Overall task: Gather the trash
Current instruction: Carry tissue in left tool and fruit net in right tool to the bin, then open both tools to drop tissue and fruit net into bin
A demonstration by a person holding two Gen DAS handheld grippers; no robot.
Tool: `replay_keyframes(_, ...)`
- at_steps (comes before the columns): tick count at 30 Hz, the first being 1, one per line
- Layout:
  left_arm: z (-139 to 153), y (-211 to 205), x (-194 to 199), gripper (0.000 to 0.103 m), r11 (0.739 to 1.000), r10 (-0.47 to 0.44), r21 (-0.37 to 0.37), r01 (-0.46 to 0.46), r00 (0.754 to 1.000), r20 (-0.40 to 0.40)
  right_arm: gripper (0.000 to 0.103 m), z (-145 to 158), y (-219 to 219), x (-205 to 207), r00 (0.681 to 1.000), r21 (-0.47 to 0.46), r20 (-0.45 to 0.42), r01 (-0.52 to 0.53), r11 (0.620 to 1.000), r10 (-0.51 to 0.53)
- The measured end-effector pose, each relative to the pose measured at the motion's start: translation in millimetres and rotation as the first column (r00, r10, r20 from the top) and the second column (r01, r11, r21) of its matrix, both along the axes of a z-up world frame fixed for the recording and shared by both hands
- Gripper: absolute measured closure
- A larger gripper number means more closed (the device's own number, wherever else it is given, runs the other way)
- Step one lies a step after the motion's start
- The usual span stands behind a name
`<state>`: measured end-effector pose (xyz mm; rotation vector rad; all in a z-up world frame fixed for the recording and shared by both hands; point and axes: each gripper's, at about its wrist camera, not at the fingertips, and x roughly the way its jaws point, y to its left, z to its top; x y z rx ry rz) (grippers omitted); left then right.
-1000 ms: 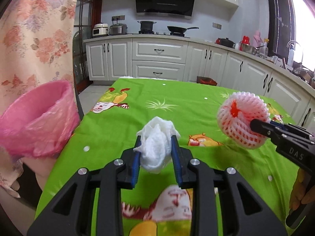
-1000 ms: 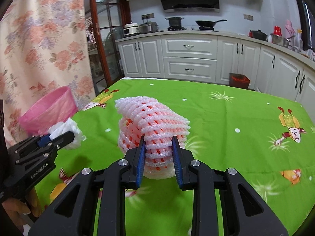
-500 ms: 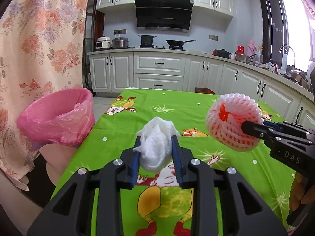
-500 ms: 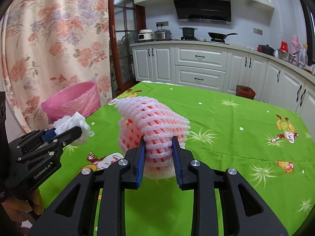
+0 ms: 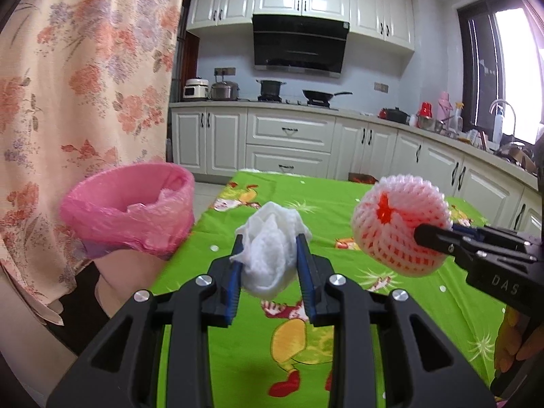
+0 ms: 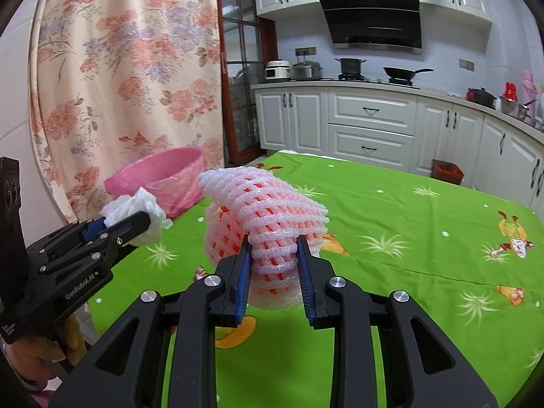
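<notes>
Beside green table (image 5: pixel 340 210): pink-lined bin (image 5: pixel 132 210).

crumpled white paper tissue wad (image 5: pixel 272 255): soft, matt
pink-white foam net sleeve (image 6: pixel 268 224): ribbed mesh
thin pink plastic bin liner (image 5: pixel 132 210): glossy, wrinkled
green printed tablecloth (image 6: pixel 408 224): smooth

Our two grippers are black plastic frames with triangular cut-outs, silver round screw heads and ribbed blue pads. The left gripper (image 5: pixel 268 265) bears white "GenRobot.AI" lettering on its side; the right gripper (image 6: pixel 276 265) shows "DAS" on its body.
</notes>
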<state>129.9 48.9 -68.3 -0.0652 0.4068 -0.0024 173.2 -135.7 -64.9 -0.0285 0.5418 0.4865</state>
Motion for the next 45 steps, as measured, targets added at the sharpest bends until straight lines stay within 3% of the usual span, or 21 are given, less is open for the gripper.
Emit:
replay_keyframes(7,14,23,-5,0.072,0.999,0.048,0.015,-0.049,0.998,0.049,0.077,3,30,8,0.997,0.01,-0.009,-0.072,0.997,0.072)
replay_keyframes(20,32,91,8,0.072,0.988,0.153,0.016,-0.154,0.986,0.07,0.077,22,110,43,0.971,0.039,0.009,-0.239,0.97,0.239)
replay_keyframes(32,48,158,53,0.072,0.97,0.238,0.036,-0.242,0.967,0.091,0.077,42,183,96,0.94,0.054,0.042,-0.339,0.939,0.337)
replay_keyframes(45,44,231,116,0.072,0.944,0.327,0.021,-0.328,0.944,0.049,0.076,30,250,160,0.921,0.047,-0.004,-0.388,0.92,0.389)
